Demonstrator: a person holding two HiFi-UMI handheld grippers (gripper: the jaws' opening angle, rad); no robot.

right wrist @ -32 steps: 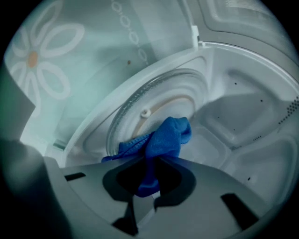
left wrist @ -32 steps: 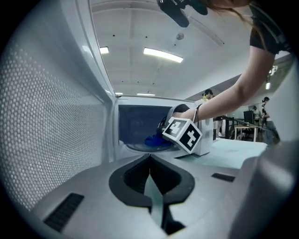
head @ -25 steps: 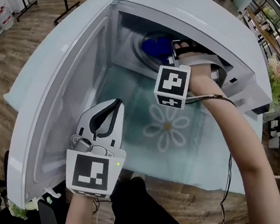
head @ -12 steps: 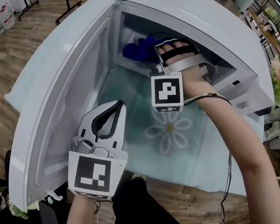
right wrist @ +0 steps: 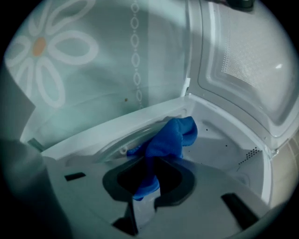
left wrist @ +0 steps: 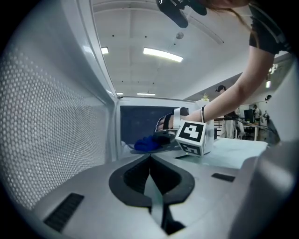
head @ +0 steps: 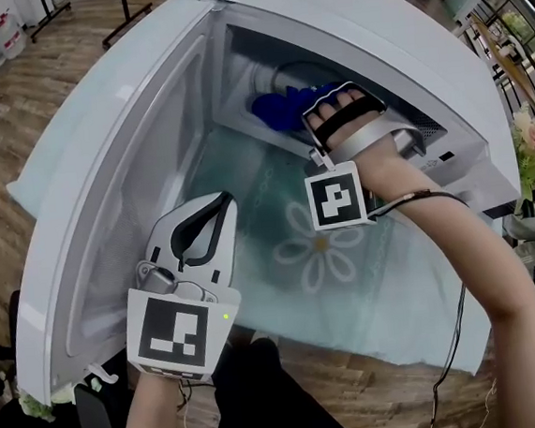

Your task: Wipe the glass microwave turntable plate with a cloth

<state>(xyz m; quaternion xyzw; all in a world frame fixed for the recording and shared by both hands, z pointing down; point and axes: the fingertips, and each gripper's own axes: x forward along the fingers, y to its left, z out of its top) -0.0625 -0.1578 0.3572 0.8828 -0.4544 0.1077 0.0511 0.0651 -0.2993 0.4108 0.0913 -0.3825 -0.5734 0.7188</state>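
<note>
The white microwave [head: 376, 19] stands open on the table. Inside it my right gripper [head: 309, 103] is shut on a blue cloth [head: 279, 108] that rests on the glass turntable plate [head: 269, 75], most of which is hidden. In the right gripper view the cloth [right wrist: 168, 137] bunches out past the gripper [right wrist: 150, 161] over the plate's clear rim [right wrist: 117, 145]. My left gripper [head: 223, 199] hangs shut and holds nothing, outside the cavity beside the door. The left gripper [left wrist: 149, 157] looks toward the cloth [left wrist: 145, 144] and the right gripper's marker cube [left wrist: 192, 137].
The microwave door [head: 118, 180] swings out to the left, close to my left gripper. A pale green tablecloth with a daisy print [head: 322, 245] covers the table in front of the cavity. Wooden floor [head: 12, 101] lies beyond the table edge.
My right gripper swept the cloth to the left across the plate, then back a little to the right, and its wrist turned. The left gripper has stayed put.
</note>
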